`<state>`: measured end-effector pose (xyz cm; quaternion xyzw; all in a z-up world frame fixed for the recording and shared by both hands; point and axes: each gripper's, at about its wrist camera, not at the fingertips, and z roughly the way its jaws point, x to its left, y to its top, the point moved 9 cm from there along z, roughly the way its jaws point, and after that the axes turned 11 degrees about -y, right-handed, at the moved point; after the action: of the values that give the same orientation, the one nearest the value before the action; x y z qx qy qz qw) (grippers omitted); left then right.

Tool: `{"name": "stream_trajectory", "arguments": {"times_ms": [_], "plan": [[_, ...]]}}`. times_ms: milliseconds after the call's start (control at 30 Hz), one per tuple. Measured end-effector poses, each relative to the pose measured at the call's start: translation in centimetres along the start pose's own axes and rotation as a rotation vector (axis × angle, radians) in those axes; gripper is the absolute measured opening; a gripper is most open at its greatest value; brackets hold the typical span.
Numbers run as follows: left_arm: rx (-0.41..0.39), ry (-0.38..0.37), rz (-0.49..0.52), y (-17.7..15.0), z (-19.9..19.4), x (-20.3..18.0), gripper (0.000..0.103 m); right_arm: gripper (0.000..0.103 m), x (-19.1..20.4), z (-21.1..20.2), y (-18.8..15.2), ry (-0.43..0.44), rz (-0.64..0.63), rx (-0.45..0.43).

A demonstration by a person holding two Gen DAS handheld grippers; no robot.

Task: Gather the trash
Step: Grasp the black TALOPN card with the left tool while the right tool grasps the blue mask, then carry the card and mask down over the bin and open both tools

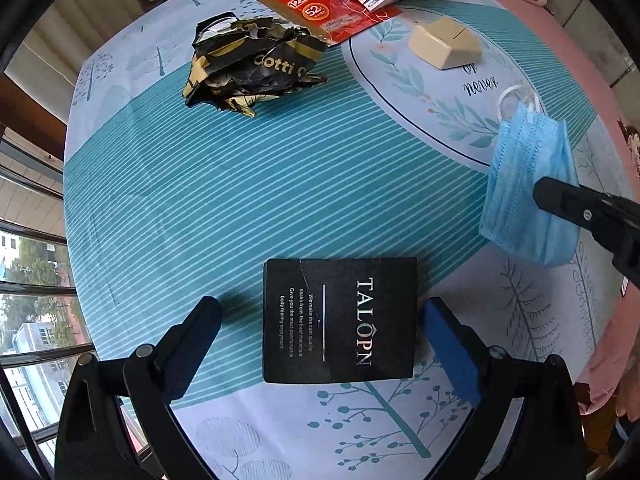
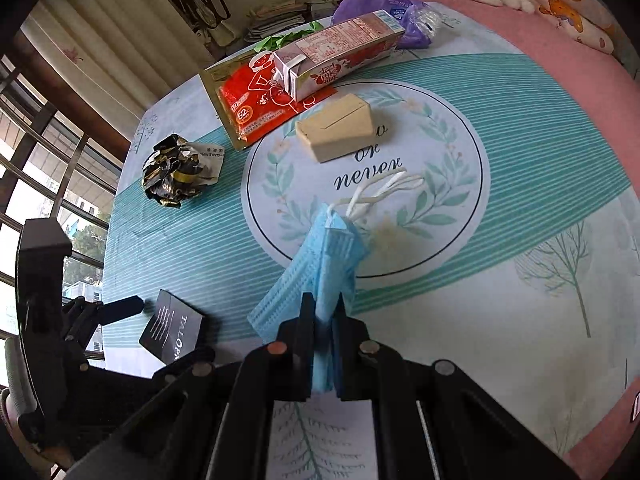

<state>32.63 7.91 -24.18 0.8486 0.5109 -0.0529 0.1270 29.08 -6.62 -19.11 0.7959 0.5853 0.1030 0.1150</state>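
Note:
My left gripper (image 1: 320,316) is open, its fingers on either side of a black TALOPN card (image 1: 340,320) that lies flat on the tablecloth. My right gripper (image 2: 323,308) is shut on a folded blue face mask (image 2: 320,264) and holds it above the table; the mask also shows in the left wrist view (image 1: 528,184). A crumpled black and gold wrapper (image 1: 248,64) lies further back on the left. The card (image 2: 172,328) and the wrapper (image 2: 176,172) also show in the right wrist view.
A beige box (image 2: 336,132) sits on the round print. A red and gold packet (image 2: 256,104), a pink carton (image 2: 340,52) and a purple bag (image 2: 384,12) lie at the far edge. A window is at the left, a pink bed (image 2: 560,40) at the right.

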Motion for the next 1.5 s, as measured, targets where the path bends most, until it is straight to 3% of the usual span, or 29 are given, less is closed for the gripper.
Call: {"name": "stream_trajectory", "arguments": {"times_ms": [133, 200, 233, 433, 733, 900, 1167, 1500], "plan": [[0.000, 0.005, -0.016, 0.4, 0.0, -0.1, 0.092, 0.007, 0.1, -0.5, -1.2, 0.007, -0.003, 0.007], [-0.015, 0.005, -0.018, 0.9, -0.4, -0.1, 0.073, 0.007, 0.0, -0.8, -1.8, 0.011, 0.000, 0.012], [-0.023, 0.004, -0.017, 1.1, -0.7, -0.2, 0.070, 0.007, 0.0, -0.9, -2.1, 0.012, 0.000, 0.013], [-0.025, -0.051, -0.077, 1.0, -0.9, 0.3, 0.070, 0.006, -0.4, -2.1, -3.3, 0.010, -0.006, 0.016], [-0.112, -0.101, -0.137, 0.3, -4.4, -1.3, 0.070, 0.006, -2.2, -5.6, -4.5, -0.011, -0.057, -0.008], [-0.193, -0.083, -0.138, -0.9, -7.6, -5.1, 0.070, 0.006, -3.6, -7.4, -5.7, 0.009, -0.126, -0.021], [-0.272, -0.071, -0.213, -6.6, -10.6, -12.3, 0.070, 0.006, -7.8, -11.2, -9.1, 0.061, -0.239, -0.075], [-0.303, -0.102, -0.263, -13.1, -9.2, -22.0, 0.070, 0.006, -15.8, -12.3, -15.9, 0.086, -0.282, -0.036]]}}
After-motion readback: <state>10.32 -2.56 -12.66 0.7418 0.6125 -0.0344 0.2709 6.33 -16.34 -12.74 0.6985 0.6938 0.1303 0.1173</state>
